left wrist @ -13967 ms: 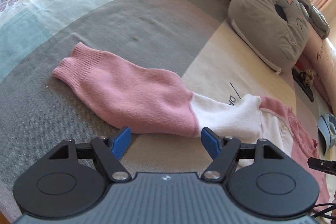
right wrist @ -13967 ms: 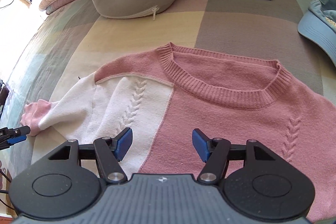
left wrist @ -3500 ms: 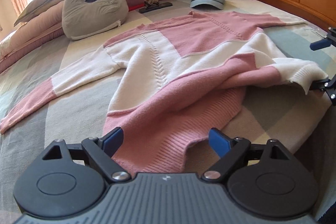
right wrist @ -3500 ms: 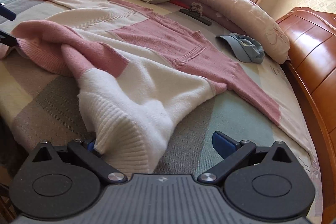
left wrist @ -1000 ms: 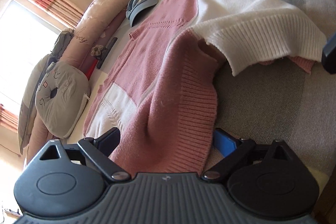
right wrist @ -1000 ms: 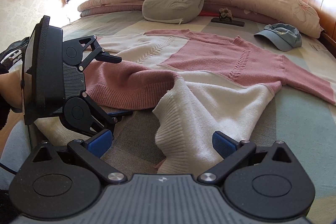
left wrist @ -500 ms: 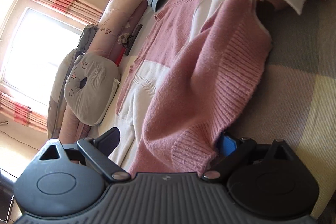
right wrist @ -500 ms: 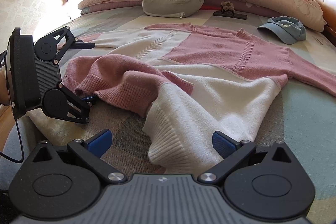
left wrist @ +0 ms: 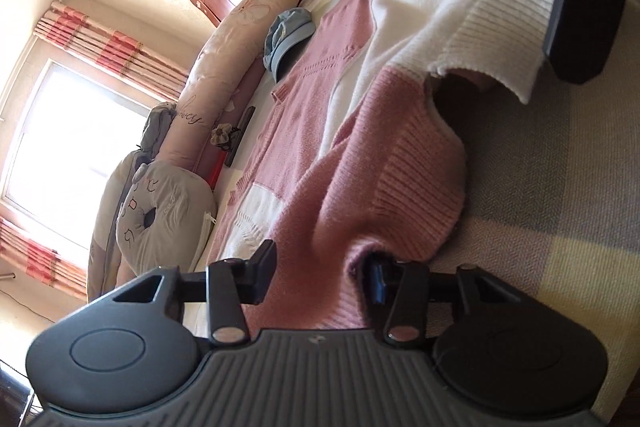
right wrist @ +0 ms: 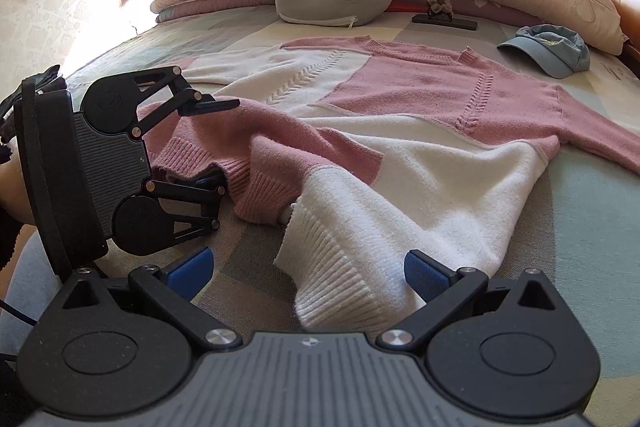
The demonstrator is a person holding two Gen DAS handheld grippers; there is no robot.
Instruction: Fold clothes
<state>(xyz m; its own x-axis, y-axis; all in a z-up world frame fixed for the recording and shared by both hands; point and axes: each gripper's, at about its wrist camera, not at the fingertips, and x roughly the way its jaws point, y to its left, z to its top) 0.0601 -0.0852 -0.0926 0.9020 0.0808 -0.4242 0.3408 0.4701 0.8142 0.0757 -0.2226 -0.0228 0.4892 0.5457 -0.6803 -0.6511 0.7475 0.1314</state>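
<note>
My left gripper [right wrist: 218,143] has a ribbed grey body with black round side plates, black link arms and silver screws. My right gripper [right wrist: 308,271] matches it: blue pads [right wrist: 424,273] on the fingers, triangular cut-outs in the black plates, and a small mark on the ribbed grey housing.

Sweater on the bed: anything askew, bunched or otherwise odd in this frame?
Yes. The sweater lies flat up top, but its hem is rumpled: the pink corner is bunched at the left tool, the white corner lies crumpled between the open right tool fingers. Nothing looks damaged.
</note>
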